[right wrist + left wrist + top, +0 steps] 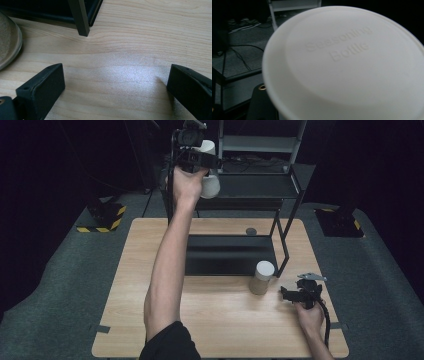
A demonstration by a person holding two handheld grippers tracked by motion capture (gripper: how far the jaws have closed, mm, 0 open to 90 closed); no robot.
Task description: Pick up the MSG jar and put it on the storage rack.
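My left gripper [202, 164] is raised high at the back, by the middle shelf of a black rack [260, 185], and is shut on a white seasoning bottle [211, 182]. In the left gripper view the bottle's white lid [347, 65], embossed "Seasoning Bottle", sits close to the camera, with part of a black jaw below it at the left. A second bottle [261, 277], tan with a white lid, stands on the table by the rack's front right leg. My right gripper [286, 294] [115, 75] rests low on the wood just right of that bottle, open with nothing between its jaws.
The rack's bottom tray [227, 255] lies on the wooden table [220, 320], and its front leg [79, 17] stands close ahead of the right gripper. A small grey disc [251, 231] lies at the table's back edge. Cables trail on the floor behind.
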